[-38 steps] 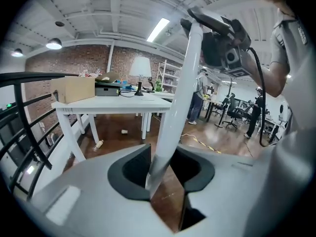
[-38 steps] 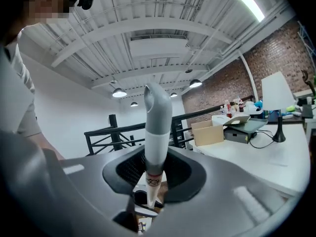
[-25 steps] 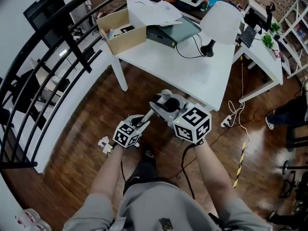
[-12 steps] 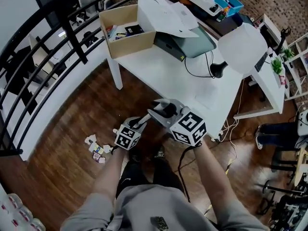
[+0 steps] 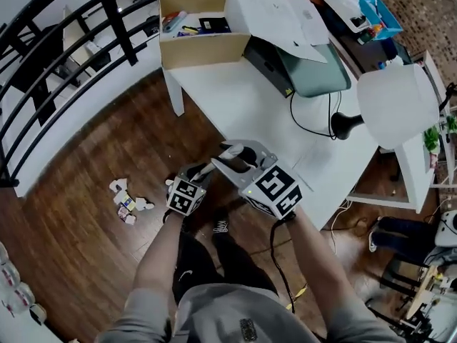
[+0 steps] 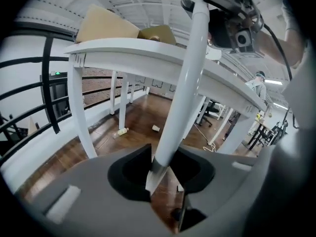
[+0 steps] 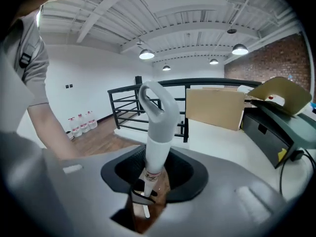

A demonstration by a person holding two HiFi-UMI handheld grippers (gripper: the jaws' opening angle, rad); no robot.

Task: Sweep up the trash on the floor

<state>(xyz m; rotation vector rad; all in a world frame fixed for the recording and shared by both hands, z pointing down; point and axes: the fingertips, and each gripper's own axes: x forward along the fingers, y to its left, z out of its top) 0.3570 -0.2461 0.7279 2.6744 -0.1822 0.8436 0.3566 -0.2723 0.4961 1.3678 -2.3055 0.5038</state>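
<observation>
A small pile of crumpled paper trash (image 5: 127,200) lies on the brown wood floor, left of my hands. A long white broom handle (image 6: 185,83) runs through both grippers. My left gripper (image 5: 205,171) is shut on the shaft lower down, which rises from its jaws (image 6: 160,169) toward the right gripper. My right gripper (image 5: 239,156) holds the grey looped top end (image 7: 159,127) between its jaws (image 7: 153,174), and these jaws are opening. The broom head is hidden. A bottle (image 6: 121,131) and a cup (image 6: 155,128) lie under the table.
A white table (image 5: 243,106) stands just ahead, with a cardboard box (image 5: 203,27), a printer (image 5: 307,63) and a lamp (image 5: 396,106) on it. A black railing (image 5: 64,56) curves along the left. Cables (image 5: 343,213) trail on the floor to the right.
The view has swung round. The trash pile, earlier half hidden beside the left gripper, now lies in the open to its left. Both grippers keep the handle and sit closer to the table.
</observation>
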